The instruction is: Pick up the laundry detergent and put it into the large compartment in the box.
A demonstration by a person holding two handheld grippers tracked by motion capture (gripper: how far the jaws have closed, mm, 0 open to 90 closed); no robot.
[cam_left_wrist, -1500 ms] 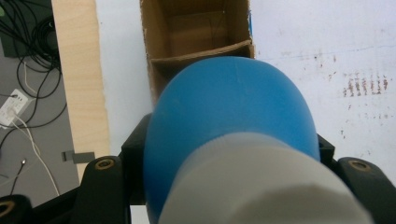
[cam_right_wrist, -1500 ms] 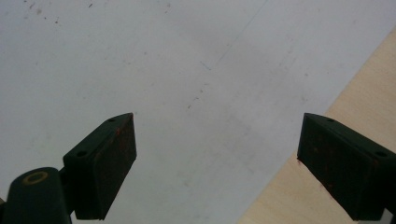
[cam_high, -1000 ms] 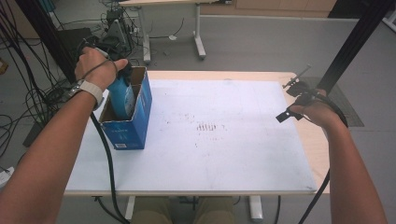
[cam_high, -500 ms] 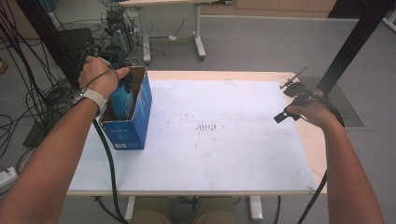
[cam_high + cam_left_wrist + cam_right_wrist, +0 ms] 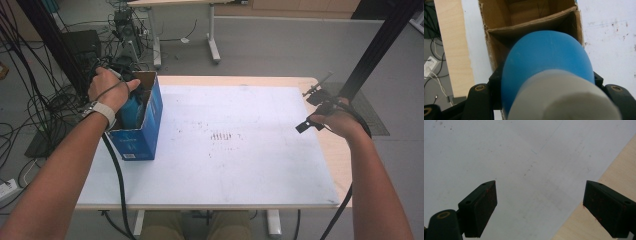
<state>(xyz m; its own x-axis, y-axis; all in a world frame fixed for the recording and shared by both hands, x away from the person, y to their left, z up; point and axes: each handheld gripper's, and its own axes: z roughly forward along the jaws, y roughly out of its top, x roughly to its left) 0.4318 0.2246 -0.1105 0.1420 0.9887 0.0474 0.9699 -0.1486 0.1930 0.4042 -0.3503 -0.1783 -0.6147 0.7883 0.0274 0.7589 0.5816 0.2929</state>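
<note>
Bottle (image 5: 546, 67), blue with a pale grey cap end toward my camera, sits clamped between the two jaws of my left claw (image 5: 546, 82), one black jaw pressing on each flank. In the left gripper view its rounded blue end points straight into the open cardboard box (image 5: 499, 35), right at the box's mouth, with the brown inner walls and a flap just past it. From the high view, my left hand (image 5: 111, 89) is over the near-left part of the table (image 5: 240, 165), and the bottle (image 5: 131, 110) shows as a blue patch partly inside the blue-sided box (image 5: 145, 135), just under my fingers. The box stands upright on the white table top, close to its left edge.

My right claw (image 5: 539, 202) hangs well apart from all this, over the table's right edge, jaws spread wide with nothing between them. In the high view my right hand (image 5: 337, 120) holds it there.
</note>
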